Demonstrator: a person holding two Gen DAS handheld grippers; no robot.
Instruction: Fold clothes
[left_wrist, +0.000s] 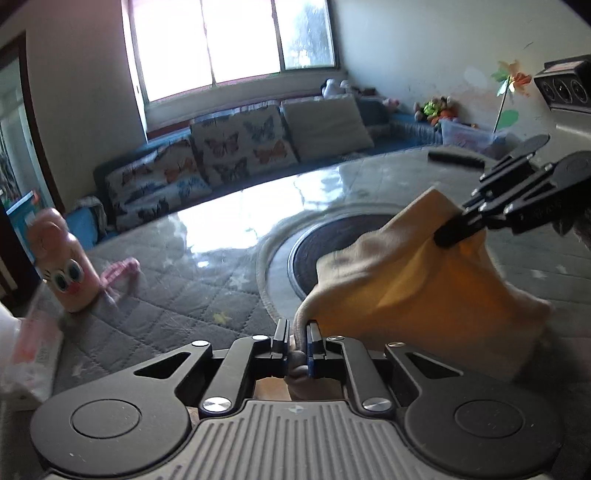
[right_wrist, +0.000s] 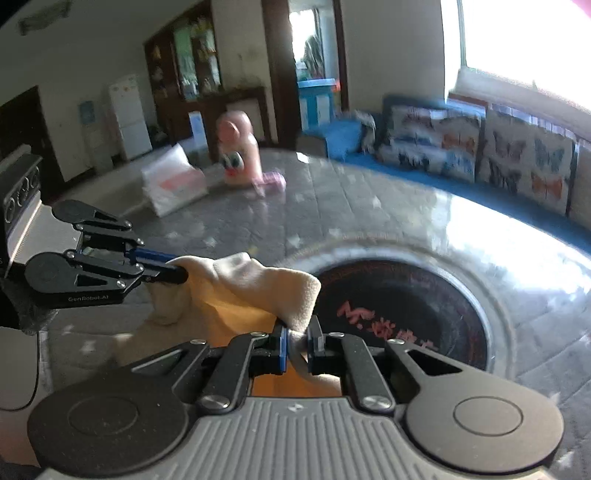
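One cream and orange cloth (left_wrist: 424, 288) hangs in the air above the tabletop (left_wrist: 207, 273), stretched between two grippers: the left gripper (left_wrist: 298, 341) has its fingers clenched on a rolled edge of it, and the right gripper (right_wrist: 297, 341) pinches another edge. Below the cloth, a round dark recess (right_wrist: 406, 310) with red characters is sunk in the middle of the tabletop. At the far edge stand one pink toy (right_wrist: 238, 151) and one white bag (right_wrist: 173, 184), whose contents cannot be told.
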